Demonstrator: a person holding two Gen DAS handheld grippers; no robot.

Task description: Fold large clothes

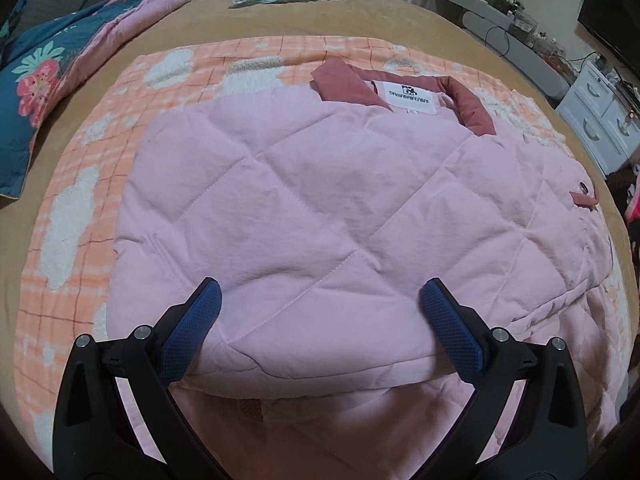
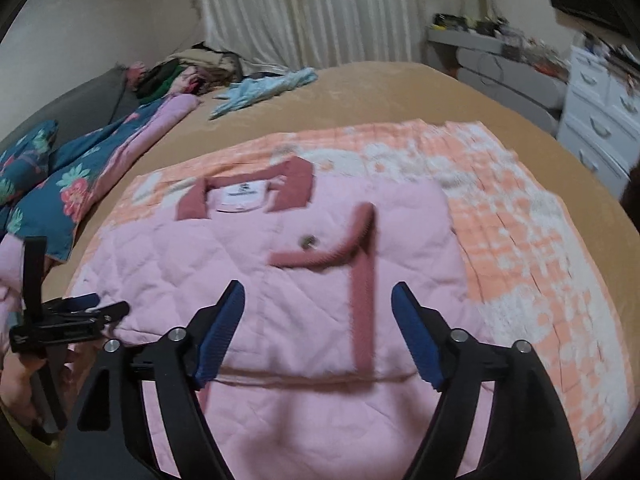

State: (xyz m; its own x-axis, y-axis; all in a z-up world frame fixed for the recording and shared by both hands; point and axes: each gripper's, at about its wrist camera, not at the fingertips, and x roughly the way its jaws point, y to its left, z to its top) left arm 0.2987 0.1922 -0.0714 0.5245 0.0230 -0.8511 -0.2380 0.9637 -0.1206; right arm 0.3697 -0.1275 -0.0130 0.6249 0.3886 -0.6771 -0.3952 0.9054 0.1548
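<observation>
1. The pink quilted jacket [image 1: 320,216] lies folded on the orange checked blanket [image 1: 92,152] spread over the bed, collar at the far end.
2. The left gripper [image 1: 320,300] and the right gripper [image 2: 318,306] both hover over its near edge, jaws apart, nothing between them.
3. The padding looks springy, so the released fold could puff up and slide open.
4. I see no container holding anything near the jacket; the white drawers [image 2: 600,120] stand shut
</observation>
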